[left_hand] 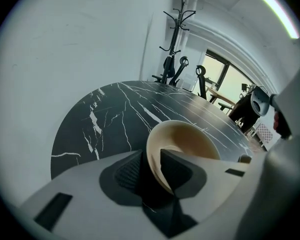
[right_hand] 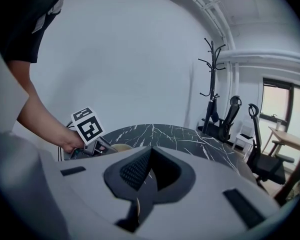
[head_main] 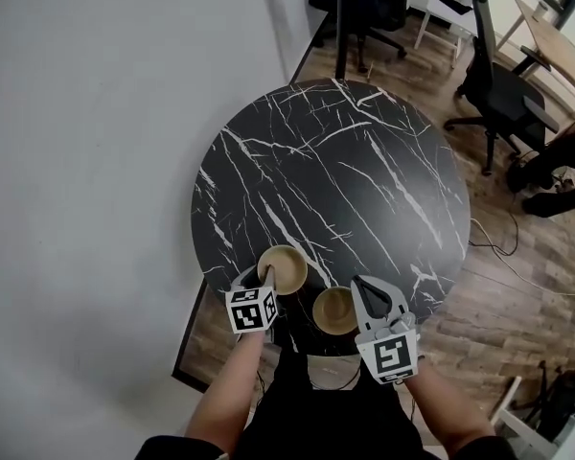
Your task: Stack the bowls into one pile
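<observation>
**Head view.** Round black marbled tabletop. Two tan bowls sit close to its near edge, side by side, near each other and apparently not touching: left bowl, right bowl.
- No pile yet. As I judge it, the task is at its very start: one bowl has to be gripped, lifted and set into the other.
- Both bowls stand upright, mouths up. They are round, so there is no long axis, only the upright one through each centre.
- Left claw is at the near rim of the left bowl.
- Right claw is just beside the right bowl's right rim. I cannot tell whether it touches.

**Left gripper view.** Left claw is released.
- Its jaws are apart and straddle the near wall of the left bowl, one pad outside and one inside.
- A thin dark gap shows at the inner pad, so I read it as not clamped yet.
- The bowl looks to be resting on the tabletop.
- Coat stand stands beyond the far edge.

**Right gripper view.** Right claw is clenched, pads together, with nothing between them.
- A tan sliver shows low under the jaws, probably the right bowl's rim.
- The left claw's marker cube and the hand holding it are at the left.
- Office chairs stand far behind.
</observation>
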### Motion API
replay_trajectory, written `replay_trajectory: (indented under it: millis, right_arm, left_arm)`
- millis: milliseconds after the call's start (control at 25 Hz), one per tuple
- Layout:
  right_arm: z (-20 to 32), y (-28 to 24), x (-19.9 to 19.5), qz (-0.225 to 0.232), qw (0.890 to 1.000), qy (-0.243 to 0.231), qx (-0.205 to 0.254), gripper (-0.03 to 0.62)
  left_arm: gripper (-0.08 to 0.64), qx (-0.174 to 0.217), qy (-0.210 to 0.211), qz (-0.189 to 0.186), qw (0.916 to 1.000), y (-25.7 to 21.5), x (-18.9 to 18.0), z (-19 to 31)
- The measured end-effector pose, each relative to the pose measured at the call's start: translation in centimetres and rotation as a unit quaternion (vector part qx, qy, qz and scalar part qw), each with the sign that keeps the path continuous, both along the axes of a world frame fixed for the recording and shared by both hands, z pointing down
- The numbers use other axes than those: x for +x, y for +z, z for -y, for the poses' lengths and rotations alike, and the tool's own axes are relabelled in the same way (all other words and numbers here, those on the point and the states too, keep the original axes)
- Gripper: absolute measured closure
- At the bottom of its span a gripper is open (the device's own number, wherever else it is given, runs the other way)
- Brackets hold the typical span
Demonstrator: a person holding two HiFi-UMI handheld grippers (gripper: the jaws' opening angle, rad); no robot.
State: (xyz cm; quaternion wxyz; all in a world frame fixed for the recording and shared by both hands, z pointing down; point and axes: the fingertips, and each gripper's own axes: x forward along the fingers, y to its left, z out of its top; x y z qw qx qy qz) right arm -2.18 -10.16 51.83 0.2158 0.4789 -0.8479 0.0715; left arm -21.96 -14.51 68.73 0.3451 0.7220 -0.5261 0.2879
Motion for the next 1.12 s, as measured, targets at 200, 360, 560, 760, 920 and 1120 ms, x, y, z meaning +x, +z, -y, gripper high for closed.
replay_trajectory:
  millis: [200,360,560,760,920,1120]
  right_arm:
    - [0.0,-0.2,0.1,-0.016,1.000,0.000,0.005,0.583]
    - [0.1,-0.3,0.0,-0.013,1.000,0.006,0.008,0.583]
    - [0.1,0.0,0.8,-0.019,1.000,0.012,0.008,0.583]
    - [-0.3,0.9,1.3,-0.029,0.999,0.020,0.004,0.583]
    - [-0.4,1.5,1.8,-0.037,0.999,0.030,0.004,0.583]
    - [-0.8,2.0,2.9,-0.026,0.999,0.046,-0.003,0.583]
  left_arm:
    - [0.491,0.007,-0.020,0.017,0.9996,-0.4,-0.7,0.7]
    - [0.520,0.006,-0.029,0.016,0.9994,-0.5,-0.8,0.9]
    - [0.531,0.009,-0.035,0.008,0.9993,-0.8,-0.1,0.9]
    - [0.534,0.019,-0.042,0.005,0.9989,-1.5,0.1,1.1]
    - [0.534,0.032,-0.046,-0.005,0.9984,-2.8,0.4,1.2]
    - [0.533,0.050,-0.042,-0.018,0.9977,-5.0,1.5,0.8]
